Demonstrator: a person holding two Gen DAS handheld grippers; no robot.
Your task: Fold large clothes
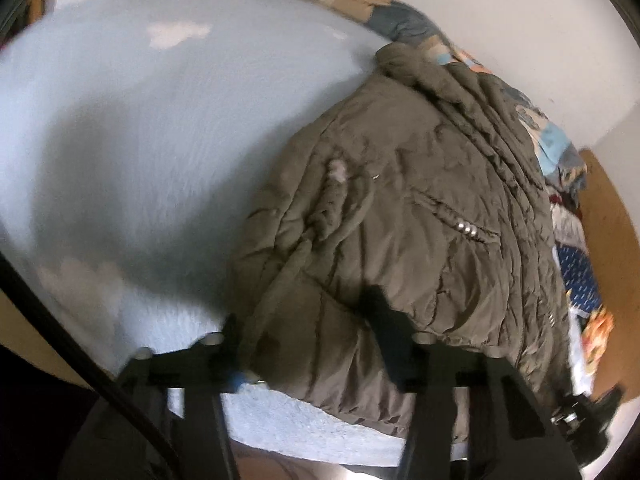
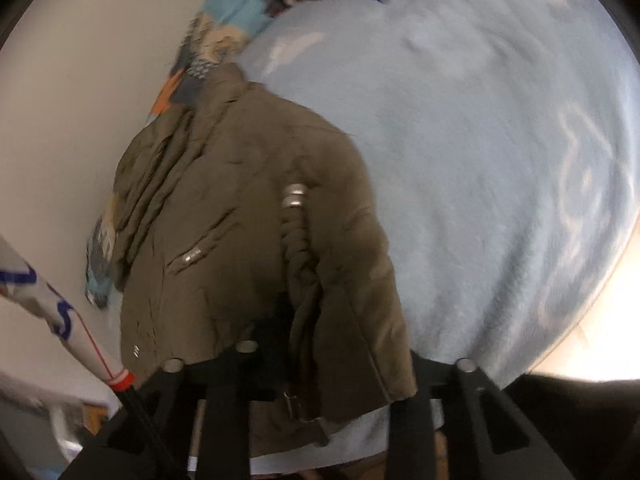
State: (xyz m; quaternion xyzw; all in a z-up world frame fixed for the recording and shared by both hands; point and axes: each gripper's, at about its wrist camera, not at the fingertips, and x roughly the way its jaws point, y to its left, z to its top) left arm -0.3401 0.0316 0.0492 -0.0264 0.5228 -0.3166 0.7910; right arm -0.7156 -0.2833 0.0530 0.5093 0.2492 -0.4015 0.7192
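While I hold both tools over the bed (image 1: pixel 120 128), the olive-brown quilted jacket (image 1: pixel 400 200) lies folded on the pale blue fleece blanket (image 2: pixel 500 160), near the bed's edge closest to me and close to the white wall (image 2: pixel 80 80).

My left hand-held gripper (image 1: pixel 308 320) sits at the jacket's near hem. Its jaws stand fairly narrow, one finger lying dark on top of the fabric and the other at the jacket's left edge, with a roll of the hem between them; I cannot tell whether the pads truly pinch it.

My right hand-held gripper (image 2: pixel 332 344) is over the same near hem from the other side. Its jaws look narrow too, and a fold of the jacket with a braided drawcord (image 2: pixel 296 240) runs down between the fingers, though the blur keeps me from saying if the cloth is clamped.

The cord ends in a silver metal tip (image 2: pixel 294 196), and a zipped pocket (image 1: pixel 460 228) shows on the jacket's upper face. Behind the jacket, along the wall, lies a patterned quilt (image 2: pixel 228 20) in blue, orange and grey. A white printed cloth (image 2: pixel 52 304) hangs at the left of the right wrist view.
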